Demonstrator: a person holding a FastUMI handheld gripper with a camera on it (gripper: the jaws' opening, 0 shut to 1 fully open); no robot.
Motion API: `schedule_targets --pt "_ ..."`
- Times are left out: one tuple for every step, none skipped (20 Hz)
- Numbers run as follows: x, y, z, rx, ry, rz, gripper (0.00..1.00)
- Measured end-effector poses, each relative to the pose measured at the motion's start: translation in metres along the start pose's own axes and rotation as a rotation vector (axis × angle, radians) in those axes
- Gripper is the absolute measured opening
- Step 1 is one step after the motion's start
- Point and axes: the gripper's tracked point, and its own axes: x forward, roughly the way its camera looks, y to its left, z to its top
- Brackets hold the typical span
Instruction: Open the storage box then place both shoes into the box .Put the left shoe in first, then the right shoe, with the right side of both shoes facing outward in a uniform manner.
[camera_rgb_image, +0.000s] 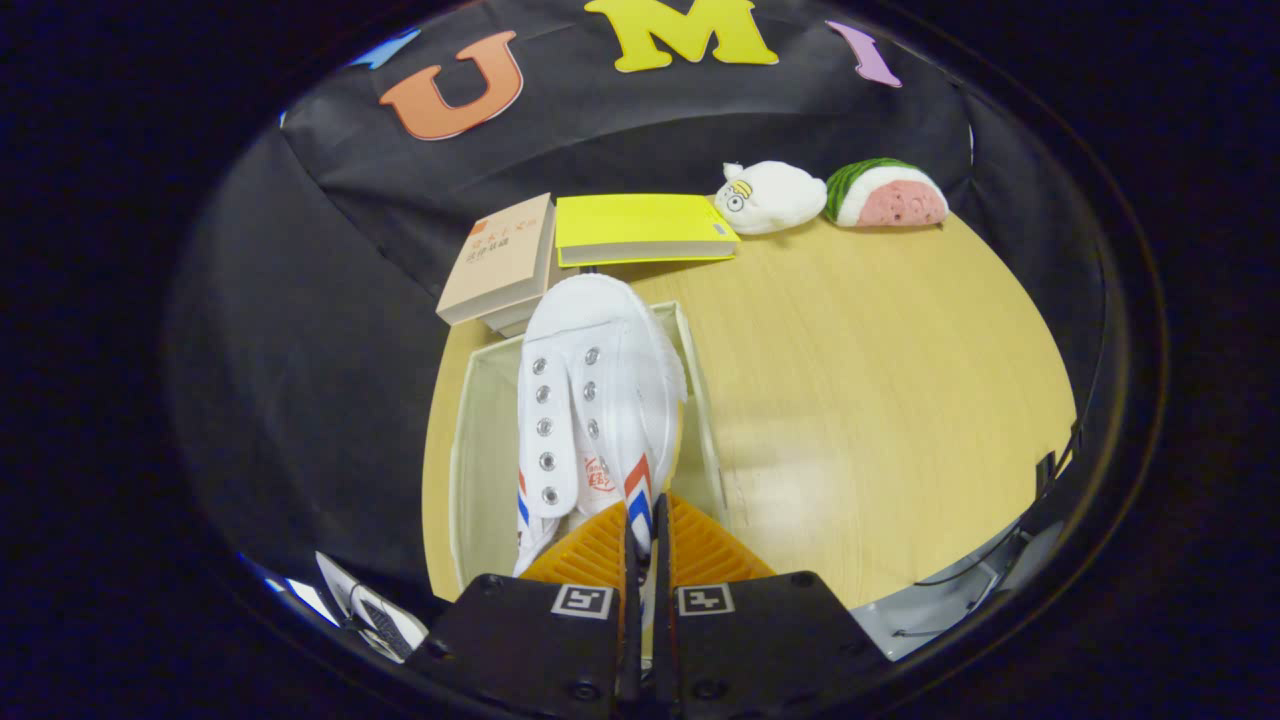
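Shoe hangs over the storage box, its heel side clamped in the hand-held gripper.

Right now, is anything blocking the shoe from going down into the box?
Nothing visible does. The hand-held gripper is shut on the white shoe's heel edge, the shoe hangs over the open storage box, whose visible interior looks bare.

Shoe heel seemingly hidden behind the fingers
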Motion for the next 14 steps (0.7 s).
schedule_targets --pt "0.003 -0.001 -0.002 0.002 0.005 -0.004 0.11" --pt "0.007 -0.001 -0.004 0.002 0.009 -0.008 0.12" --pt "0.011 -0.003 -0.006 -0.007 0.015 -0.017 0.13" --pt "0.014 -0.004 -0.008 -0.019 0.019 -0.023 0.14" --pt "0.016 -0.003 -0.010 -0.028 0.017 -0.025 0.16" --pt "0.017 -0.005 -0.009 -0.041 0.012 -0.036 0.21" --pt "0.021 -0.007 -0.010 -0.046 0.009 -0.043 0.24" --pt "0.023 -0.008 -0.010 -0.046 0.013 -0.044 0.26" --pt "0.024 -0.007 -0.013 -0.043 0.019 -0.041 0.27" --pt "0.023 -0.005 -0.013 -0.041 0.013 -0.025 0.31" --pt "0.021 0.000 -0.011 -0.039 -0.001 -0.010 0.33" --pt "0.017 0.002 -0.008 -0.045 -0.018 -0.004 0.34" --pt "0.012 0.005 -0.005 -0.055 -0.036 0.009 0.32" --pt "0.005 0.007 -0.002 -0.066 -0.056 0.018 0.38"
